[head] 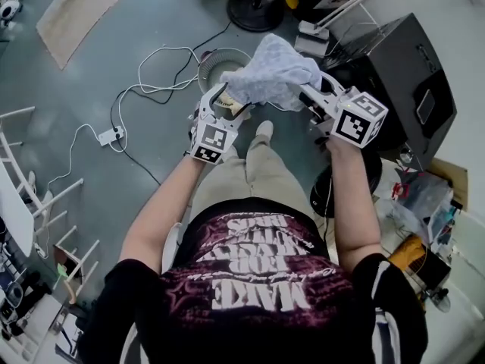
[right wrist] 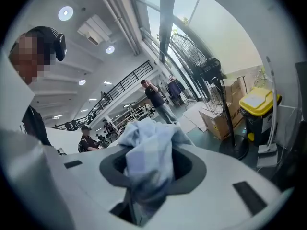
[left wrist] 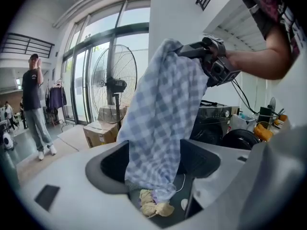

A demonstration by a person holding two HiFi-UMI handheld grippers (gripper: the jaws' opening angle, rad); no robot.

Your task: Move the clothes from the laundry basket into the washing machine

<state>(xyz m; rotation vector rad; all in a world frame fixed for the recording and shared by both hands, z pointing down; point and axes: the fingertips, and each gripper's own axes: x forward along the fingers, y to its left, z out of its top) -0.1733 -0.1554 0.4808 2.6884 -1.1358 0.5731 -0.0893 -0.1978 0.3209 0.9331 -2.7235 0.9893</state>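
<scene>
Mid-air, right tongs (head: 307,92) grip cloth (head: 273,70); left tongs (head: 220,101) gape.

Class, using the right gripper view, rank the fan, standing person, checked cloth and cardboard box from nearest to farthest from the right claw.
1. checked cloth, gripped between the jaws.
2. fan, right of centre.
3. cardboard box, behind the fan's pole.
4. standing person, far back, centre.

Left tool (head: 221,101) and right tool (head: 307,91) were held out ahead.
Left jaws stood apart; right jaws clamped a pale blue checked cloth (head: 273,70).
</scene>
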